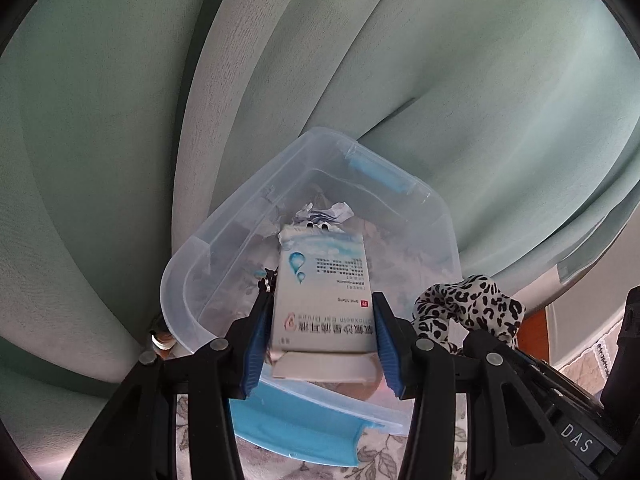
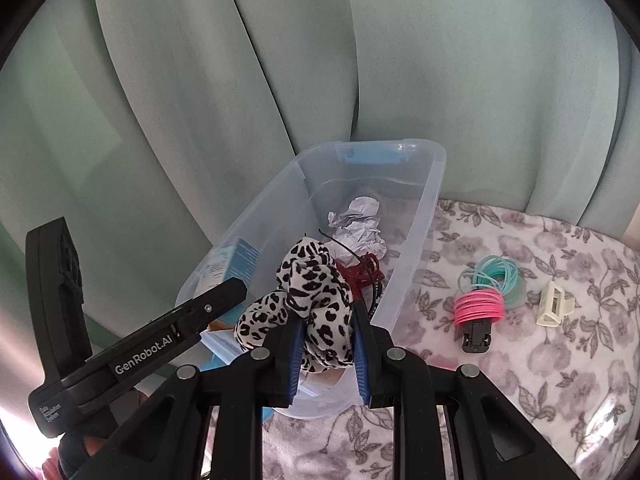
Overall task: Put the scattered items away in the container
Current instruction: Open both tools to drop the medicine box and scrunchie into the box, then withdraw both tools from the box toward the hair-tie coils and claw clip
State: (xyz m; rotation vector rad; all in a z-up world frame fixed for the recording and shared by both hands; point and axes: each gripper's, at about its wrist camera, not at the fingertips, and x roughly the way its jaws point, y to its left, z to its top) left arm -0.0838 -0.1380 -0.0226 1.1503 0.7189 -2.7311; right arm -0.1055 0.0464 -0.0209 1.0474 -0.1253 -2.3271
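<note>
Both grippers loaded: left gripper (image 1: 322, 336) clamped on medicine box (image 1: 324, 300), right gripper (image 2: 326, 350) clenched on leopard scrunchie (image 2: 308, 300). Collision above container (image 2: 416, 224) risked if released together; scrunchie snagged on rim possible.

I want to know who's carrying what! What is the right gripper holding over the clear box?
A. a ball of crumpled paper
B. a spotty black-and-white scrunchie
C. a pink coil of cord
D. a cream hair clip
B: the right gripper has its blue pads squeezed on the leopard-print scrunchie above the clear box, while the pink coil and the hair clip lie on the flowery cloth.
</note>
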